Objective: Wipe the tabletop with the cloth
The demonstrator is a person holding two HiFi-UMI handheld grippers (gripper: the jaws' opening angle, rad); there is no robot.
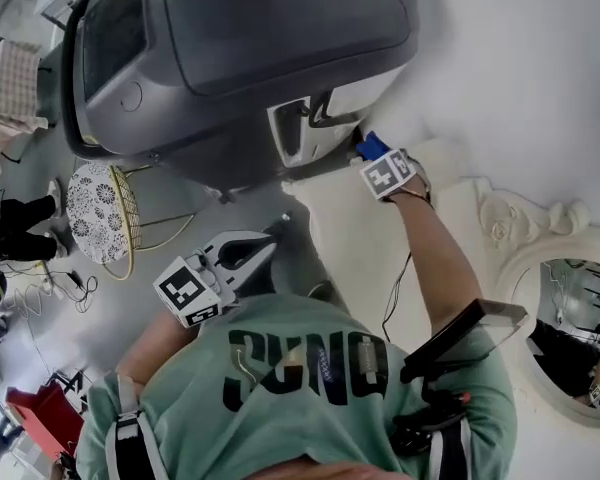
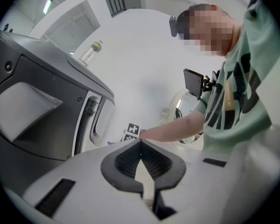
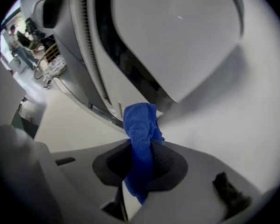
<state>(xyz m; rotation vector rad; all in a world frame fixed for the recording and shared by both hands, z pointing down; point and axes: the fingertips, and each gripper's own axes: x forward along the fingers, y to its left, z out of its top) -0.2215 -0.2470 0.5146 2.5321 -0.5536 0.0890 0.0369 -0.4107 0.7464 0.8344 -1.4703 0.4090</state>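
The right gripper (image 3: 141,149) has its jaws pinched on the blue cloth (image 1: 372,146), which is bunched into a narrow roll that sticks out past the tips and hangs a little way behind the pads. In the head view the cloth sits at about 1 o'clock from the middle, at the far end of the cream tabletop (image 1: 350,238) and right at the foot of the big grey machine (image 1: 240,48) that fills the 11 to 12 o'clock part. Whether the cloth is pressing on the tabletop cannot be made out. The right arm is stretched out over the tabletop, with the marker cube (image 1: 388,175) just behind the cloth. The left gripper (image 2: 141,144) is held back near the person's chest, at about 8 o'clock and off the tabletop's left edge, its jaws pressed together tip to tip with nothing between them. An ornate white mirror frame (image 1: 520,258) lies at about 4 o'clock, and a stool with a patterned top (image 1: 95,213) stands on the floor at 9 o'clock.
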